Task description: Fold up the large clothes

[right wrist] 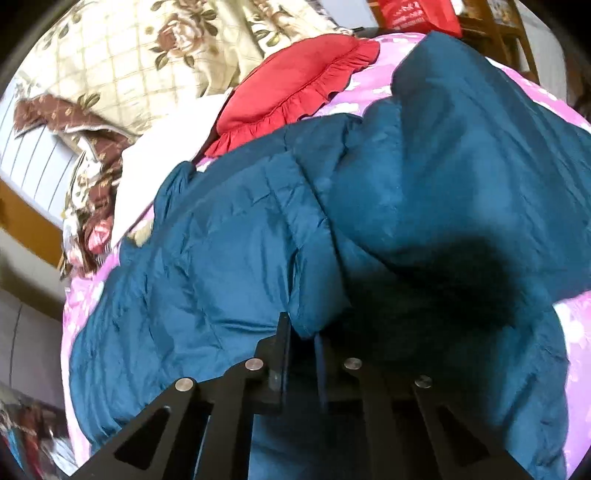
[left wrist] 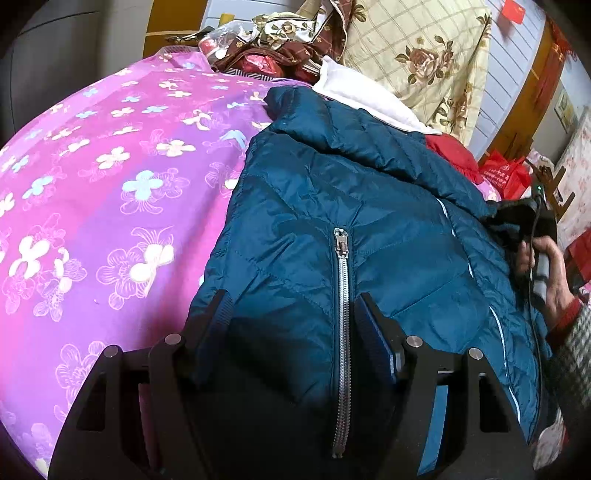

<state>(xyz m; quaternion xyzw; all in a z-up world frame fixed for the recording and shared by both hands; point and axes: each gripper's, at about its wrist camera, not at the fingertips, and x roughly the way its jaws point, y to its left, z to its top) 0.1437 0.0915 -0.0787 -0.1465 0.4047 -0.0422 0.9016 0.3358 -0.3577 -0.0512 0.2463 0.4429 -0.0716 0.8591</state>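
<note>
A teal quilted puffer jacket [left wrist: 332, 192] lies on a pink flowered bed cover [left wrist: 92, 166], front up, with a silver zipper [left wrist: 341, 332] running toward me. My left gripper [left wrist: 291, 310] is open, its two fingers wide apart over the jacket's lower front, on either side of the zipper. In the right wrist view the jacket [right wrist: 424, 166] is bunched and folded over itself. My right gripper [right wrist: 301, 332] is shut on a fold of the jacket's edge. The right gripper and the hand holding it also show at the right edge of the left wrist view [left wrist: 539, 236].
A red ruffled cushion [right wrist: 295, 81], a white pillow [left wrist: 362, 92] and a cream rose-print quilt [left wrist: 417, 48] lie at the head of the bed. Brown floral bedding [left wrist: 280, 33] is piled at the back. A red bag [left wrist: 502, 173] and wooden chair stand beside the bed.
</note>
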